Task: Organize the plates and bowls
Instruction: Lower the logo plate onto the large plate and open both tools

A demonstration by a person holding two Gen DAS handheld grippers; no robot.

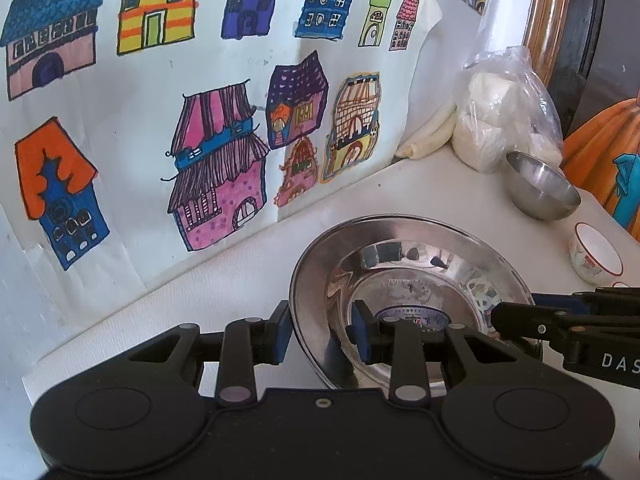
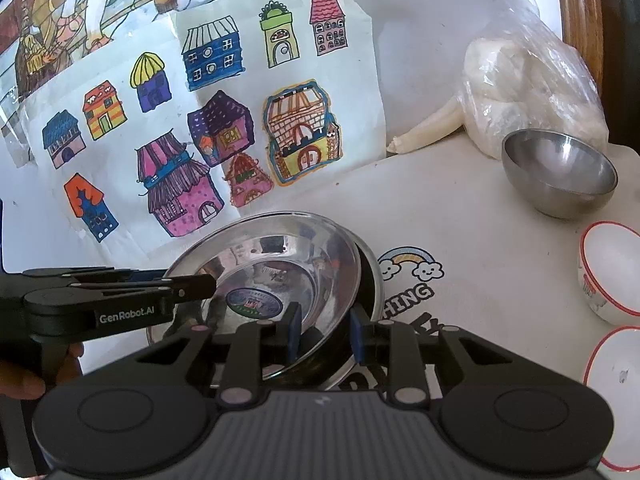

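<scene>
A shiny steel plate [image 1: 408,264] with a round sticker in its bottom lies tilted on a second steel plate [image 2: 370,280] on the white table. My left gripper [image 1: 322,334] straddles its left rim, fingers open, one outside and one inside. My right gripper [image 2: 326,338] straddles its near right rim [image 2: 320,256], fingers open. Each gripper shows in the other's view: the right one [image 1: 560,320], the left one [image 2: 120,292]. A small steel bowl [image 2: 560,172] stands at the back right, also in the left wrist view [image 1: 540,184].
A white bowl with a red rim [image 2: 608,268] lies on its side at the right, also in the left wrist view [image 1: 596,254], with a second red-rimmed white dish [image 2: 616,396] nearer. A plastic bag of white lumps [image 2: 532,84] and drawings of houses [image 1: 216,128] stand behind.
</scene>
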